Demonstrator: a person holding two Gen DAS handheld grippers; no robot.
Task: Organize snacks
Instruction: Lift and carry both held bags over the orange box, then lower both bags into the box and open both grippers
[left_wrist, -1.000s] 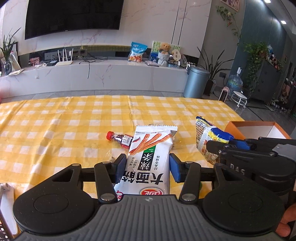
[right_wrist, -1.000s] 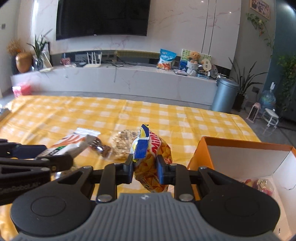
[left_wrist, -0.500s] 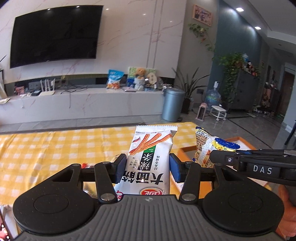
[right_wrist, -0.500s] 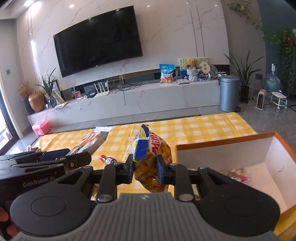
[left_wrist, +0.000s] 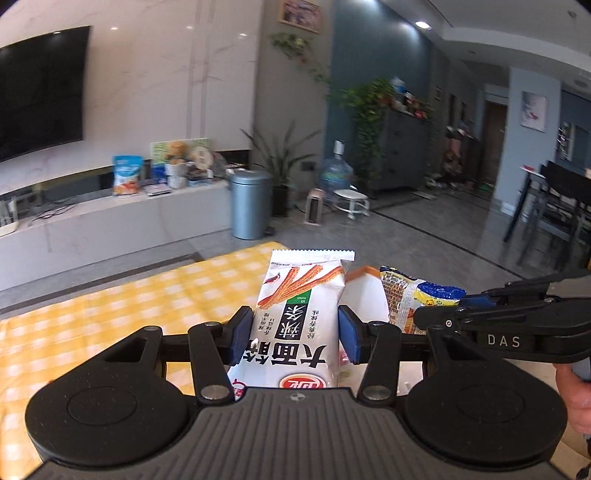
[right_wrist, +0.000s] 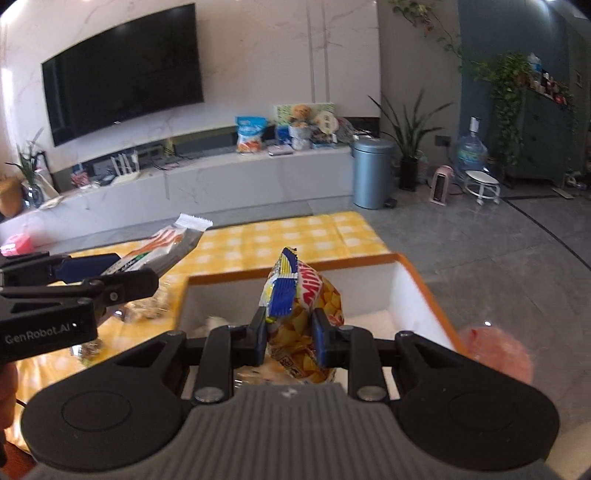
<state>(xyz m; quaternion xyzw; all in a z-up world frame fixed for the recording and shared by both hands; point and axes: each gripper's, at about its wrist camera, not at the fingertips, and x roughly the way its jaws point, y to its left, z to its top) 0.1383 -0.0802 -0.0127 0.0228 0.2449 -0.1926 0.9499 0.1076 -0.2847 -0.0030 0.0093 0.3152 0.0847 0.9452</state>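
Compared with a second ago, both grippers are being carried up off the yellow-and-white checked tablecloth (left_wrist: 122, 314) and swung to the right, so the open-topped orange cardboard box with a white inside (right_wrist: 410, 295) is now lying directly under the right wrist view instead of off at its side. The small red-capped bottle that was lying beyond the white packet is no longer showing in the left wrist view.

The left gripper (left_wrist: 291, 338) is clenching a tall white plastic snack packet printed with orange sticks and a green band (left_wrist: 299, 314), its blue pads pressing on both sides of the packet, which is standing upright over the cloth's right end, at the box's near corner. The right gripper (right_wrist: 289, 338) is squeezing a yellow crinkled foil snack bag with a blue sealed top (right_wrist: 303, 306), held upright above the box's interior.

The box's far wall and right wall are standing clear of the bag, and open white floor is showing beyond it. A few loose clear-wrapped snacks (right_wrist: 147, 310) are lying on the cloth just left of the box, under the left gripper. The cloth's far right corner is ending just behind the box; grey floor tiles are stretching beyond.
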